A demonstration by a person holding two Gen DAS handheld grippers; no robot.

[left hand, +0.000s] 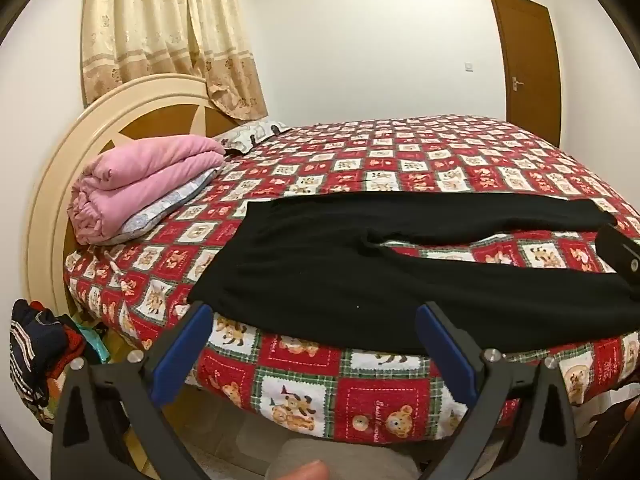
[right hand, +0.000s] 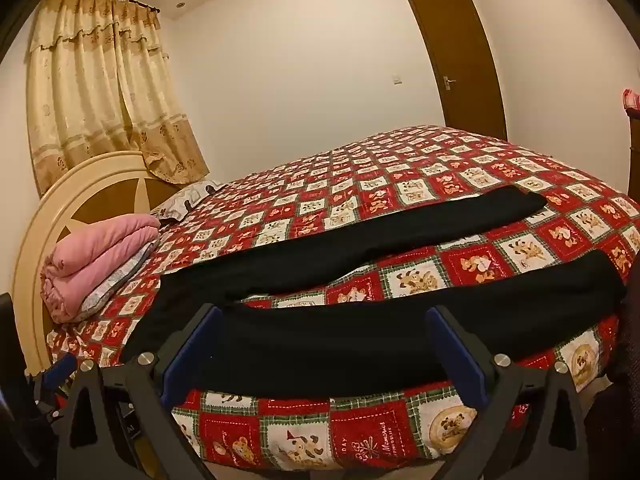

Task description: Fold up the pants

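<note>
Black pants (left hand: 360, 276) lie flat on the bed, waist to the left, the two legs spread apart toward the right; they also show in the right wrist view (right hand: 340, 344). My left gripper (left hand: 314, 312) is open and empty, hovering at the bed's near edge in front of the waist part. My right gripper (right hand: 324, 312) is open and empty, in front of the near leg. The right gripper's tip shows at the right edge of the left wrist view (left hand: 620, 256), by the leg ends.
The bed has a red teddy-bear patchwork cover (left hand: 400, 160). A folded pink blanket (left hand: 140, 188) lies by the cream headboard (left hand: 52, 168). A pile of clothes (left hand: 36, 356) sits on the floor at left. A curtain (left hand: 160, 32) and brown door (left hand: 528, 60) stand behind.
</note>
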